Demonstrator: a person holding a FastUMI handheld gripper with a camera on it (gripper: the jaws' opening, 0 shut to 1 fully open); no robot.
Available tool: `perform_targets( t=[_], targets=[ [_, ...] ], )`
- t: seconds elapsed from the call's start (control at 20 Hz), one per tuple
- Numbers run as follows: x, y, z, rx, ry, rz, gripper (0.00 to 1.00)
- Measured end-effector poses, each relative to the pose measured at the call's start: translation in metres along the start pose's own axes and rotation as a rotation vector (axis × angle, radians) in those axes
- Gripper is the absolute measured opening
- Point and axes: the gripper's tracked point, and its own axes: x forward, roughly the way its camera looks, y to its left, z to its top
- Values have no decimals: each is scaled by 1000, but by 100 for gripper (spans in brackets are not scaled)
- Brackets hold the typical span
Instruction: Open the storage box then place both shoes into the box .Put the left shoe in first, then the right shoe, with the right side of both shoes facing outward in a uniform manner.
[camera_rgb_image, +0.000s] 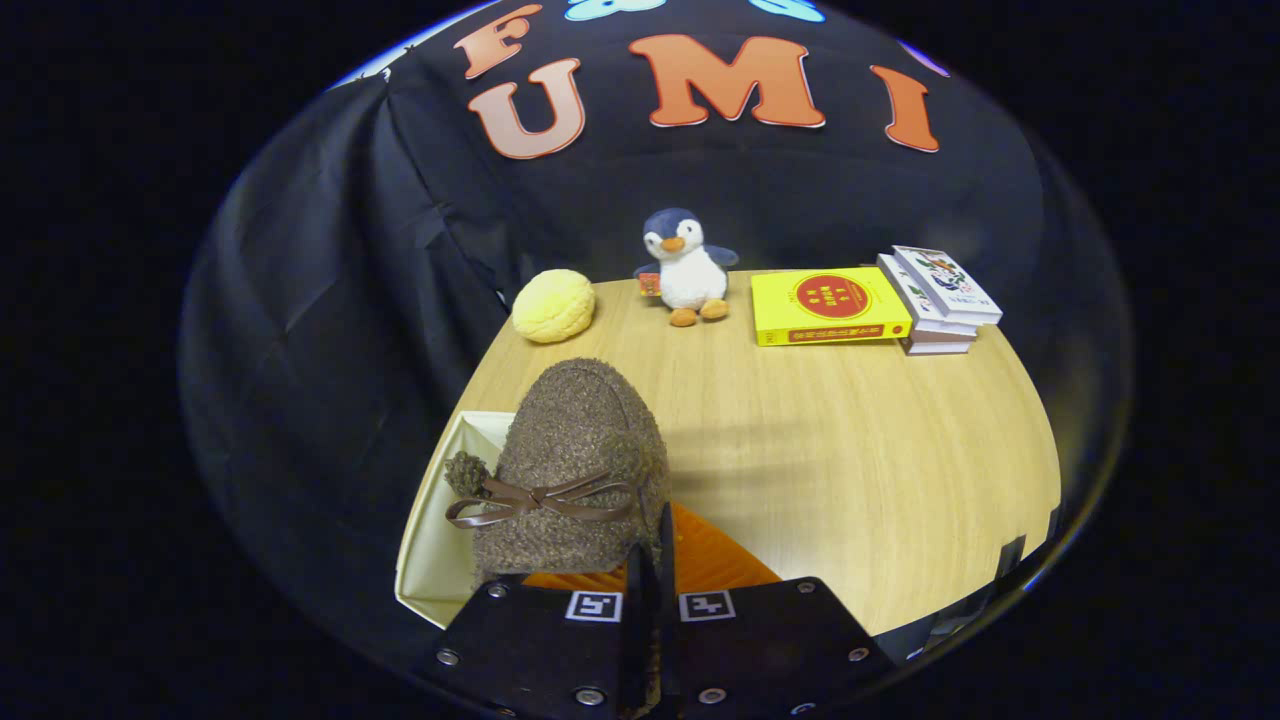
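Carrying shoe (575, 460) over box (440, 540) | gripper (652, 560) is pinching its rim, fingers nearly closed | I'm judging: lowering slowly, keeping toe level, right side outward, clearing orange lid (715, 560).

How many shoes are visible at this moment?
1. A brown fuzzy shoe with a bow is pinched at its edge by the closed gripper, over the open storage box. A second shoe may be hidden.

Nubbly brown bouclé slipper (575, 450) with smooth leather-look bow (535, 498), on matt wood-grain table (860, 440); fuzzy plush penguin (685, 265); glossy yellow book cover (828, 303); ridged orange plastic lid (710, 560).
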Motion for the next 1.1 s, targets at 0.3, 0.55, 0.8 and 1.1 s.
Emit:
perform_targets(
  t=[0.3, 0.55, 0.8, 1.1],
  targets=[
    [30, 44, -21, -75, 62, 7, 6],
    [59, 47, -41, -118, 112, -48, 6],
    [79, 42, -59, -188, 143, -125, 9],
    [79, 49, -74, -205, 196, -105, 20]
  ],
)
